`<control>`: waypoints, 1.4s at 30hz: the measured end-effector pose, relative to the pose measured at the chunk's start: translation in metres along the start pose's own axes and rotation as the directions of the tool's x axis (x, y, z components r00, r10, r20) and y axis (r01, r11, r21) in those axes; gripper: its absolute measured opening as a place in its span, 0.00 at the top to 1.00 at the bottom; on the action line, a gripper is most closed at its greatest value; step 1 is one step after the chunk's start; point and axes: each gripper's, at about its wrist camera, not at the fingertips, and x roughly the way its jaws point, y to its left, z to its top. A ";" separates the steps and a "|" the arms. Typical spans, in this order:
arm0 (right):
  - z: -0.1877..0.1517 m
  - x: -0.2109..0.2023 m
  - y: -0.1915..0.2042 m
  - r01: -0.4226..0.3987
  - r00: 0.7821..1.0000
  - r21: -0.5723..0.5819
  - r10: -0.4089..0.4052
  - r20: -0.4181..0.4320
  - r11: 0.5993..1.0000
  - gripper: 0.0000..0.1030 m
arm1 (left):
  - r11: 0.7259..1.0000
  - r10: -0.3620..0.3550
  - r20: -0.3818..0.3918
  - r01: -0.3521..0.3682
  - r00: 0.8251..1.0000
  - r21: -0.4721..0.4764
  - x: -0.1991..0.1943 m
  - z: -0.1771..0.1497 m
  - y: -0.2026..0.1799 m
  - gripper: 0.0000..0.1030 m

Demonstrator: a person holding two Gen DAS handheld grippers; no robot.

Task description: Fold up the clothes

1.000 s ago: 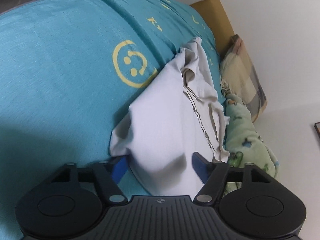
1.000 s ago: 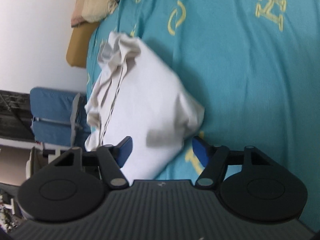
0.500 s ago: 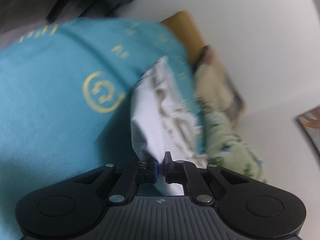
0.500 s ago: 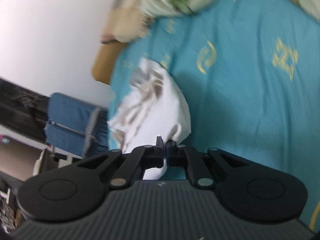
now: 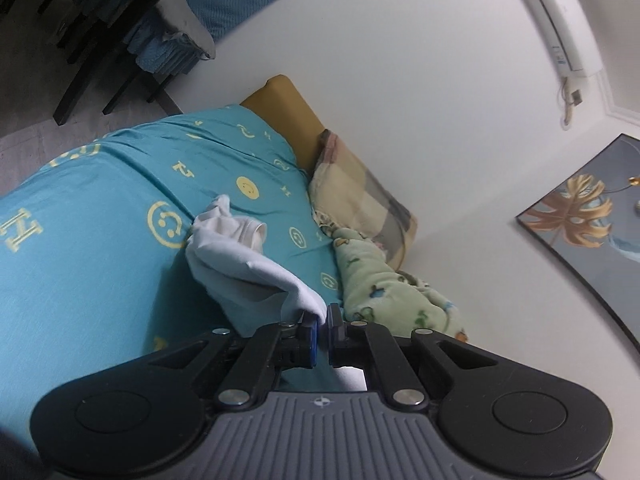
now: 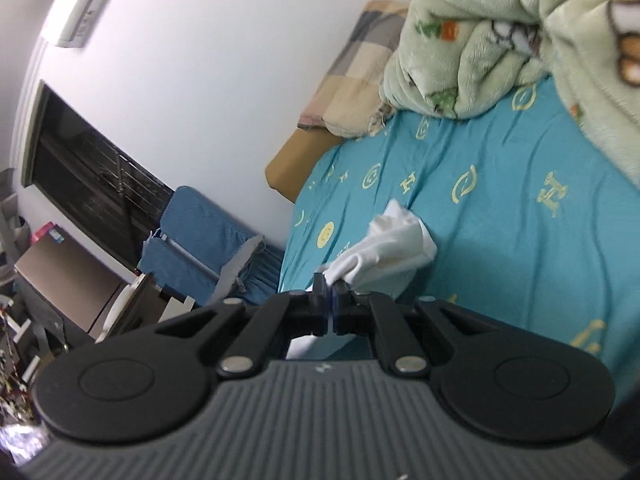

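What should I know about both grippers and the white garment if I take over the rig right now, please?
Left gripper: shut on an edge of the white garment.
Right gripper: shut on another edge of the garment.
The garment hangs bunched between them, its far end resting on the teal bed sheet.
Done: both edges gripped and raised.
Left: spread it flat, then fold it.

Soft, even indoor light; fisheye-warped edges, slight blur.
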 end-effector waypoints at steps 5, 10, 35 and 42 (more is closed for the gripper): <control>0.008 0.005 0.014 0.015 0.999 -0.045 -0.014 0.031 0.999 0.95 | 0.999 0.022 0.011 -0.022 1.000 0.037 -0.004 0.005 -0.013 0.96; 0.047 0.064 0.038 0.028 0.999 -0.079 -0.026 0.031 0.996 0.95 | 0.996 0.058 0.023 -0.060 0.998 0.069 0.052 0.051 -0.035 0.95; 0.062 0.319 -0.029 0.198 0.941 -0.215 -0.247 -0.233 0.956 0.44 | 0.918 0.301 -0.155 -0.242 0.941 0.314 0.314 0.103 0.050 0.33; 0.059 0.258 -0.011 0.135 0.960 -0.106 -0.157 -0.233 0.985 0.23 | 0.968 0.216 -0.195 -0.185 0.957 0.168 0.252 0.089 0.037 0.21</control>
